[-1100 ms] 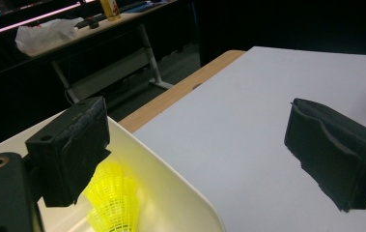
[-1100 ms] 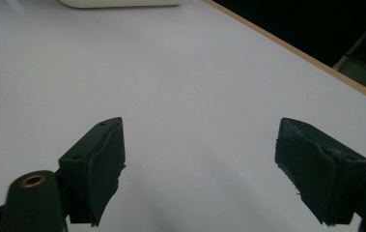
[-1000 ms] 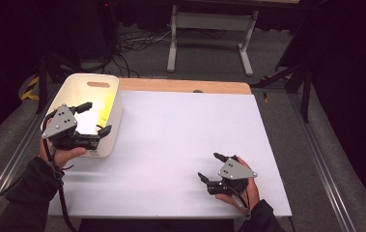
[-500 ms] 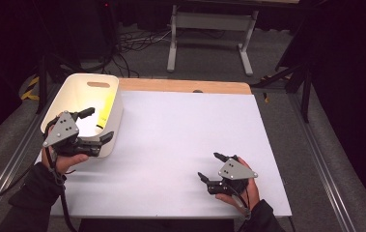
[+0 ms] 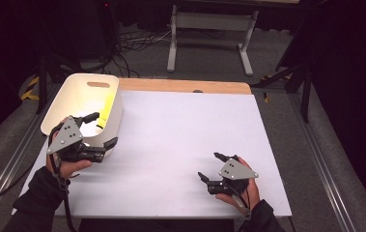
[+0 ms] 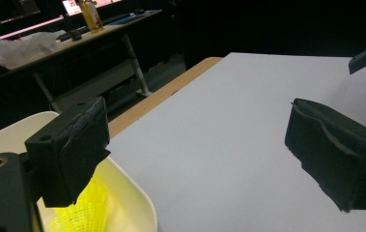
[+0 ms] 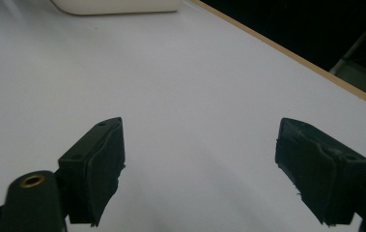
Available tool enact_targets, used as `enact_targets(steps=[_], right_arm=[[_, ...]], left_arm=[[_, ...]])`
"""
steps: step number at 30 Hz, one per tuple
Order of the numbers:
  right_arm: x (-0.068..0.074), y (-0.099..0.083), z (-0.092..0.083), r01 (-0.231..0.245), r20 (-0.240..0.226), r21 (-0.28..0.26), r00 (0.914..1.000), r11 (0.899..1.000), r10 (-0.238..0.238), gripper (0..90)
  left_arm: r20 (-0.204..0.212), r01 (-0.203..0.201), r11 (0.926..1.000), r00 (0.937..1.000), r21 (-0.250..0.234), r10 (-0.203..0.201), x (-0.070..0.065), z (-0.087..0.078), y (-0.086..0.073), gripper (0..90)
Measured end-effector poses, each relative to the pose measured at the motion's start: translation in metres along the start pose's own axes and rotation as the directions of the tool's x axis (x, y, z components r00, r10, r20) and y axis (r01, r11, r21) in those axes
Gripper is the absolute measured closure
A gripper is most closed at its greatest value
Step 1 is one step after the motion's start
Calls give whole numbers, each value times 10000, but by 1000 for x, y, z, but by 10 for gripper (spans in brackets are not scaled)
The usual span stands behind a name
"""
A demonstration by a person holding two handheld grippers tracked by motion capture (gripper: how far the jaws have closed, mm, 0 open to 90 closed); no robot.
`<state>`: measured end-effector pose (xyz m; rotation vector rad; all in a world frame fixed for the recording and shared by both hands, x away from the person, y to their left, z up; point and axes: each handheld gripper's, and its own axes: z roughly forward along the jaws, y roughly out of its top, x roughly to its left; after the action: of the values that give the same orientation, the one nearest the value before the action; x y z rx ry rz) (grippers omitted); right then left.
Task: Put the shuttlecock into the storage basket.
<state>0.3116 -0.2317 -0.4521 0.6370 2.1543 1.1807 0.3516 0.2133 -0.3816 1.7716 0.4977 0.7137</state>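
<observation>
— What is your left gripper (image 5: 99,130) doing?

— I hold it with its jaws spread wide and nothing between them. It sits at the near corner of the white bin (image 5: 115,118); one jaw hangs over the bin's rim, the other over the table (image 5: 180,140) just outside it.

— And the yellow thing?

— The yellow shuttlecock (image 6: 81,212) lies inside the bin, below and just beyond the jaw that is over the rim. In the left gripper view I see its netted skirt under that jaw's pad, not touching it. From the high view it shows as a yellow patch (image 5: 104,110) against the bin's inner wall.

— Your right gripper (image 5: 209,166)?

— Also gaping, holding nothing. It rests low over the bare white tabletop, well apart from the bin, which lies far ahead of its jaws in the right gripper view (image 7: 118,6). Beyond the table's wooden far edge (image 5: 185,86) stands a grey desk frame (image 5: 209,29).
</observation>
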Motion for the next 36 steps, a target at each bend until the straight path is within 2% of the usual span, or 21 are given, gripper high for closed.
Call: enact_targets(steps=[18, 36], right_arm=[[2, 2, -1, 93, -21, -32, 10000, 10000, -93, 189], [6, 4, -1, 245, -42, -51, 9997, 9997, -245, 189]], left_arm=[[394, 27, 9999, 9992, -158, -20, -15, 3, -10, 93], [586, -218, 9998, 9980, -32, 219, -30, 5, -15, 91]])
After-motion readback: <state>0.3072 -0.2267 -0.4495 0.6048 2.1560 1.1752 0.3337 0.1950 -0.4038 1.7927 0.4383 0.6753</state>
